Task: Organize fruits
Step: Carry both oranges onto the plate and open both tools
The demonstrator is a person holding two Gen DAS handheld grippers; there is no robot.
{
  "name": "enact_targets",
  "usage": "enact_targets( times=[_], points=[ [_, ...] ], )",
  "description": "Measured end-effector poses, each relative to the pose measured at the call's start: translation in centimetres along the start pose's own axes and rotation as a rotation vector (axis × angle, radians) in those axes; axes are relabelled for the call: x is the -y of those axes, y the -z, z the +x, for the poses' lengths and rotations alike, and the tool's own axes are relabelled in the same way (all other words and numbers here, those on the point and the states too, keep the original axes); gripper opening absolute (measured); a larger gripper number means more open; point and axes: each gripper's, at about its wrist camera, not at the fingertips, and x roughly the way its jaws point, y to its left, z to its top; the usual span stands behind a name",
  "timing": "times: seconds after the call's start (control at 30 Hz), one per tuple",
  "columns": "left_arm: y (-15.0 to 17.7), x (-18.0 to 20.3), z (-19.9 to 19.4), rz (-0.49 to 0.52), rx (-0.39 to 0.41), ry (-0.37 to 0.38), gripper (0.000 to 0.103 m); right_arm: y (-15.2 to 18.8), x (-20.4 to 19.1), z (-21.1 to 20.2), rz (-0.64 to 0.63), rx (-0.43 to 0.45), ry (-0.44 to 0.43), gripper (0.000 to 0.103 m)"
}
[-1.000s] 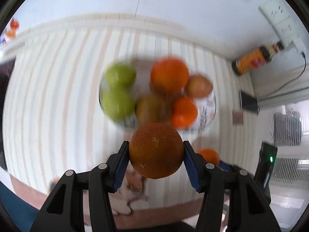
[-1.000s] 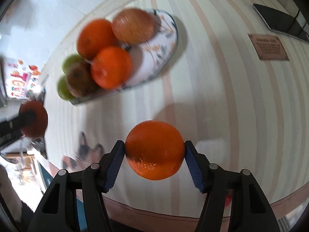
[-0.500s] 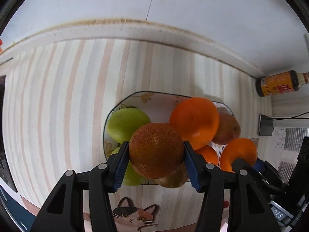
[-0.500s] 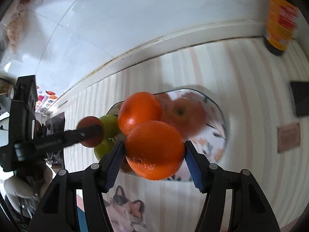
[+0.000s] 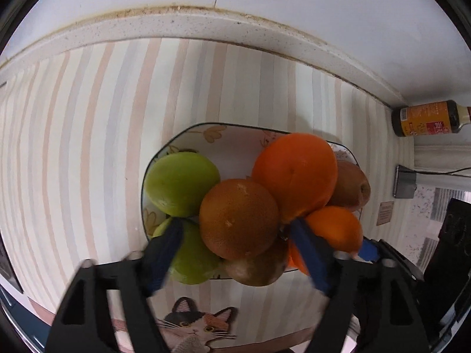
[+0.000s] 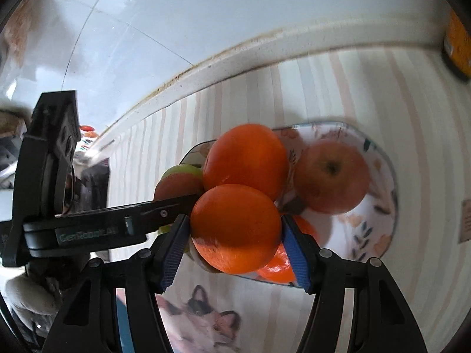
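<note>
A patterned oval plate (image 5: 235, 135) on the striped cloth holds green apples (image 5: 182, 182), a big orange (image 5: 297, 170), a red apple (image 5: 350, 188) and a brown fruit (image 5: 259, 267). In the left wrist view my left gripper (image 5: 238, 253) is open, its blurred blue pads spread apart from the dull brownish orange (image 5: 238, 217), which sits on the pile. In the right wrist view my right gripper (image 6: 235, 235) is shut on a bright orange (image 6: 235, 226) just above the plate's near side (image 6: 379, 247). The left gripper's body (image 6: 88, 229) shows at the left there.
A dark sauce bottle (image 5: 426, 117) lies by the back wall at the right. A small dark device (image 5: 404, 181) and a brown card (image 5: 385, 213) sit right of the plate. A cat picture (image 5: 197, 323) marks the cloth's near edge. A raised ledge (image 5: 206, 20) runs behind.
Both grippers moved in over the plate. The left jaws have spread open and the brownish orange now rests on the pile. The right gripper still holds its orange, closer to the fruit.
</note>
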Motion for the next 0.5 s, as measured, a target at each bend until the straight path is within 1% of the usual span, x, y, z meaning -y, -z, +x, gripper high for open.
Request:
enact_targets(
  times=[0.07,0.23,0.3,0.37,0.5],
  points=[
    [0.1,-0.1,-0.1,0.007,0.005,-0.013,0.088,0.1,0.3,0.1,0.019,0.013,-0.015,0.066],
    [0.5,-0.3,-0.1,0.001,0.019,-0.015,0.088,0.4,0.2,0.1,0.033,0.025,-0.011,0.067],
    [0.6,-0.5,-0.3,-0.006,0.033,-0.012,0.088,0.4,0.3,0.1,0.043,0.024,-0.012,0.073],
    [0.7,-0.7,-0.8,-0.011,0.051,-0.024,0.088,0.5,0.5,-0.3,0.057,0.033,-0.016,0.088],
    [1.2,-1.1,-2.1,-0.015,0.093,-0.041,0.088,0.7,1.0,-1.3,0.084,0.048,-0.017,0.089]
  ],
)
